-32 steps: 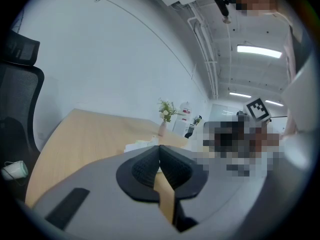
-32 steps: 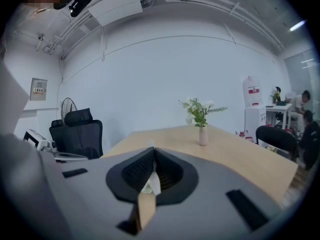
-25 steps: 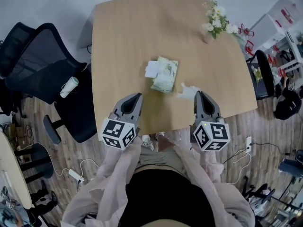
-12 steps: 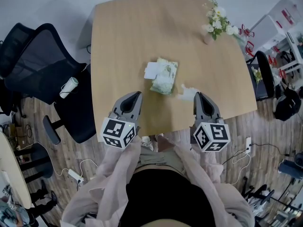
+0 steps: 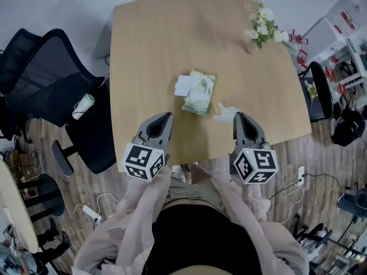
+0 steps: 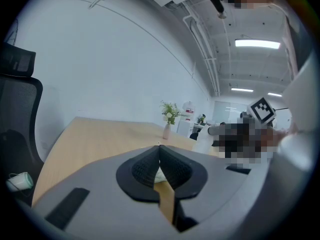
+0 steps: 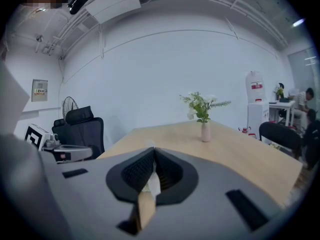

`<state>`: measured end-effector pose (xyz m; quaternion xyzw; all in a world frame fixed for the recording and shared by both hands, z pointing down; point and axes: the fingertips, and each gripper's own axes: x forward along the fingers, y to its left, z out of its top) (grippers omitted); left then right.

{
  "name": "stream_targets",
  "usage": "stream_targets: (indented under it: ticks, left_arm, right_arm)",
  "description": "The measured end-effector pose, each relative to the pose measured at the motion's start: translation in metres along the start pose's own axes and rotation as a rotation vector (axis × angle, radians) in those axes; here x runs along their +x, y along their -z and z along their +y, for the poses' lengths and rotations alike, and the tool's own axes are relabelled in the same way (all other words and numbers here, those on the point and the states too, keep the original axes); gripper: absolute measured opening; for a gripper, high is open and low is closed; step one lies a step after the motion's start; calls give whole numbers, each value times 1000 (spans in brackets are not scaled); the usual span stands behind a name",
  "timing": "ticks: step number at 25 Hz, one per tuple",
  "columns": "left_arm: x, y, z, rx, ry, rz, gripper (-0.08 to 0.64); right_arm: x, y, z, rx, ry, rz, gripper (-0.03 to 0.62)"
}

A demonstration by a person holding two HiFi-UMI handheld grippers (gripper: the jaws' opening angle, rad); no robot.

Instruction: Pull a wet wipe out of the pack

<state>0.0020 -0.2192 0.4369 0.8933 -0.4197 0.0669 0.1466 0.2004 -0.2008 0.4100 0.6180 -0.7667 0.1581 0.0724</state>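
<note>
Change since the earlier frame: no shift is seen; both grippers, the pack and the wipe are found where they were a second ago.
Landmark: a soft green-and-white plastic pack (image 5: 200, 93) of wipes is laid flat near the middle of the light wooden table (image 5: 172, 33), with its white flap (image 5: 183, 85) folded open on the pack's left side.
Wet wipe: a crumpled white wet wipe (image 5: 225, 112) is seen just right of the pack and nearer the person, drawn clear of the pack's opening.
Right gripper: the grey two-jaw right gripper (image 5: 238, 115) is held right of the pack, on the person's side, with its tip at the wipe. Its jaws are closed, and a strip of the white wipe is pinched between the black ribbed pads.
Left gripper: the matching grey left gripper (image 5: 166, 115) is held left of the pack, on the person's side, apart from it. Its jaws are brought together with nothing gripped; the pack is glimpsed beyond the pads.
Vase: a small pink vase (image 5: 252, 44) of white flowers is stood beyond the pack, to its right, well apart from it.
</note>
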Motion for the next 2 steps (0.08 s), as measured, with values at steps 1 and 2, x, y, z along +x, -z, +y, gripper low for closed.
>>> stream_targets:
  ticks: [1,2]
  left_arm:
    - [0,0,0,0,0,1,12]
    - [0,1,1,-1,1,1,12]
  right_arm:
    - [0,1,0,0,0,1,11]
    - [1,1,1,0,-1,3,11]
